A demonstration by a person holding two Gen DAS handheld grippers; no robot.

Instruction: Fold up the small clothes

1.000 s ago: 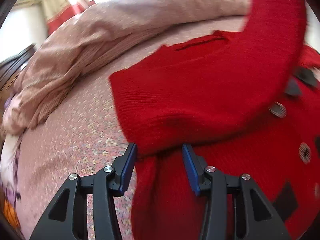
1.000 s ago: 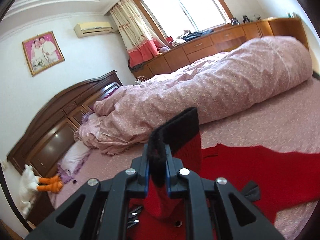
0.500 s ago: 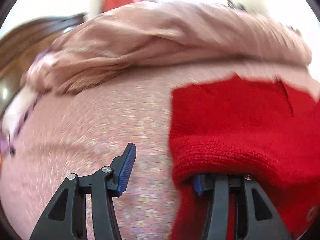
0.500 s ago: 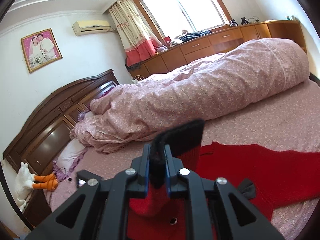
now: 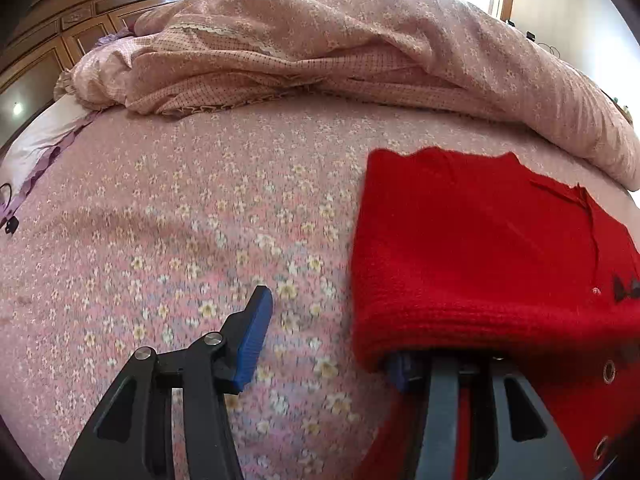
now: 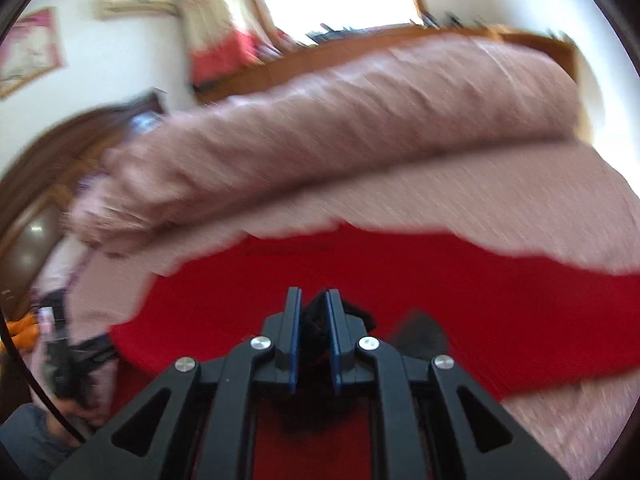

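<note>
A red knit sweater lies folded on the flowered pink bedsheet, with a small black bow and metal snaps near its right edge. My left gripper stands open at the sweater's left fold edge. Its left finger is over bare sheet, and the right finger is tucked under the red fold, mostly hidden. In the blurred right wrist view, my right gripper is shut on a black cuff of the sweater, low over the red cloth.
A rolled pink quilt lies along the far side of the bed, close behind the sweater. A dark wooden headboard stands at the left. A hand with the other gripper shows at the lower left of the right wrist view.
My left gripper rolled and slid left, so the sweater's fold edge now covers only its right finger. My right gripper came down with the black cuff onto the sweater.
</note>
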